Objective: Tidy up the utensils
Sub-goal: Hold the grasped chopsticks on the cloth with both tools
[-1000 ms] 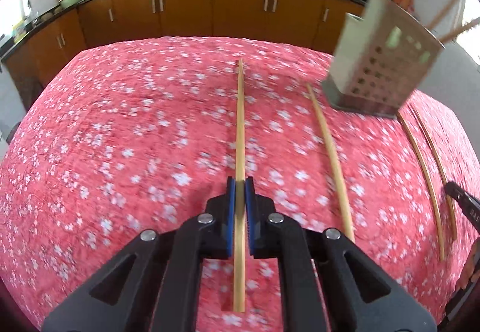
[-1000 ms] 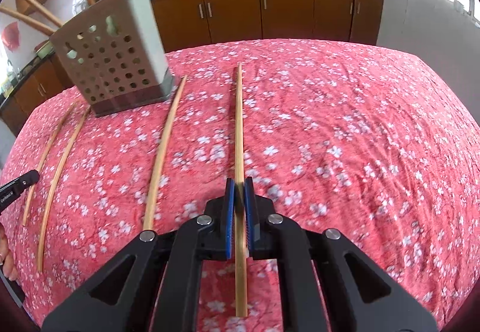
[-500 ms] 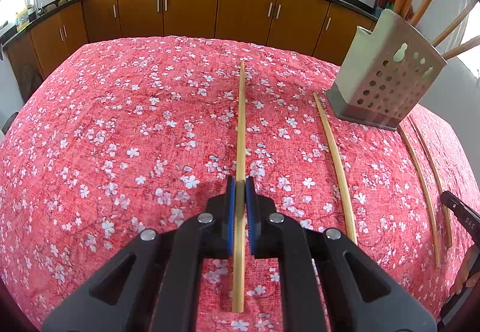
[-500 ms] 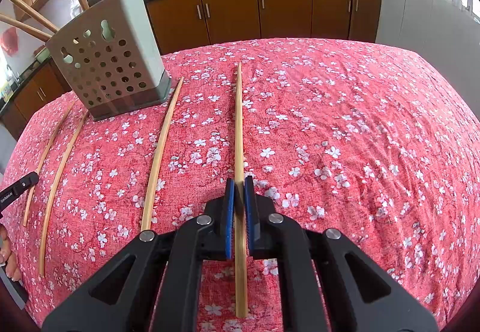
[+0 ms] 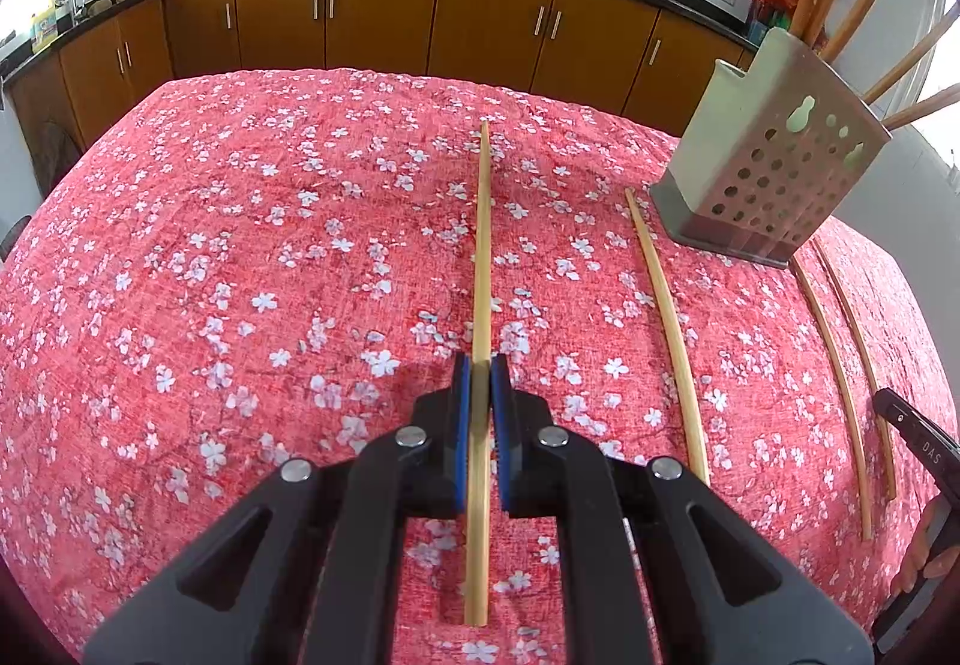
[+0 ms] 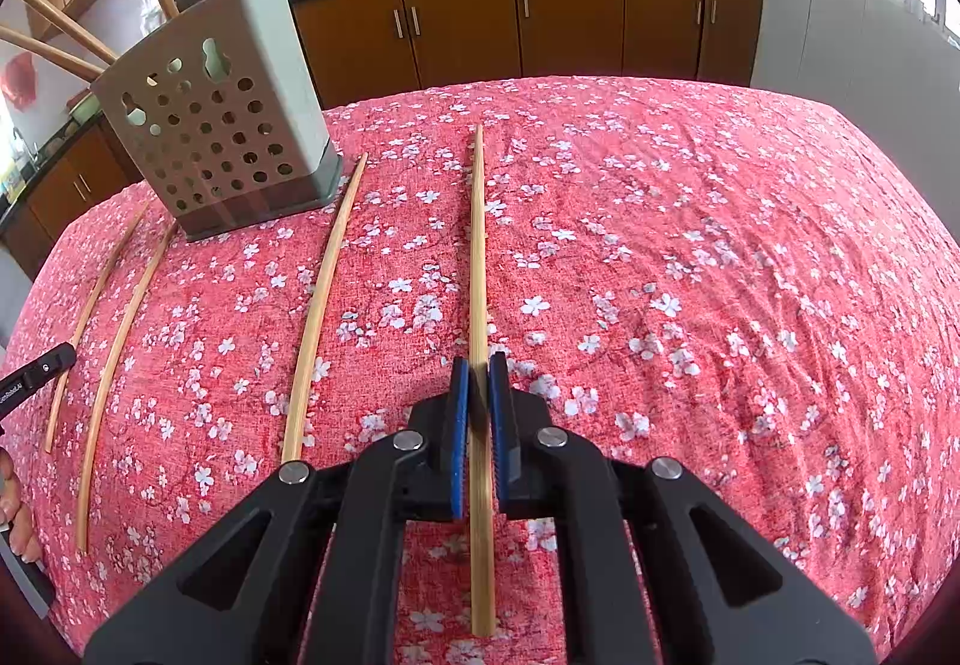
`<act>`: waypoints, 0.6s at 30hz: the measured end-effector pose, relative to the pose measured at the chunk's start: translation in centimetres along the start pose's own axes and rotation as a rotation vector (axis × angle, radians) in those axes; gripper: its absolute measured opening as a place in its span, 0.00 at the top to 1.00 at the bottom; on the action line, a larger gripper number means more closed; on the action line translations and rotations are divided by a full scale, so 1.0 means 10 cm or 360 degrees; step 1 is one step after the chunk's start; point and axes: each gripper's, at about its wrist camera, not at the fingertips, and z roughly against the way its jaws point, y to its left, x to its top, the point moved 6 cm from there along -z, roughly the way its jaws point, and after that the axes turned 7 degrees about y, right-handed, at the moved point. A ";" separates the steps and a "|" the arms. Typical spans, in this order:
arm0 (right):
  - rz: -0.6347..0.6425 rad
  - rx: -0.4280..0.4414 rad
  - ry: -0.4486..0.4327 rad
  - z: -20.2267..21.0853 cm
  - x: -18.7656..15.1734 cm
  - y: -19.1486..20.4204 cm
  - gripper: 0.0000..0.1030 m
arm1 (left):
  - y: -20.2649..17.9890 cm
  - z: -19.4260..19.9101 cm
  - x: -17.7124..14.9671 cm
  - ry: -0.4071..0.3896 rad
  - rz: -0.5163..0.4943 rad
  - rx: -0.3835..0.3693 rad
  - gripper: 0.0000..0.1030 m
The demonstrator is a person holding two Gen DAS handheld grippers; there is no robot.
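We have each gripper, left and right, pinched tight on a chopstick pointing ahead over the red tablecloth. Three more chopsticks lie beside, near the perforated holder.

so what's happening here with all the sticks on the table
A person is tidying chopsticks with a handheld gripper in each hand. The left gripper is clamped on one chopstick, and the right gripper is clamped on another chopstick. Three loose chopsticks lie on the red flowered tablecloth. The perforated holder stands upright with several sticks already in it.
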 end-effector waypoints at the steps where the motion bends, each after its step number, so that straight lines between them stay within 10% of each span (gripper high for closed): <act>1: 0.0000 0.0000 0.0000 0.00 0.00 0.00 0.92 | 0.00 0.00 0.00 0.0001 -0.0001 0.0001 0.91; 18: 0.0013 -0.0018 0.0002 0.00 -0.01 0.01 0.92 | -0.05 0.00 -0.03 0.0008 -0.0059 0.0054 0.91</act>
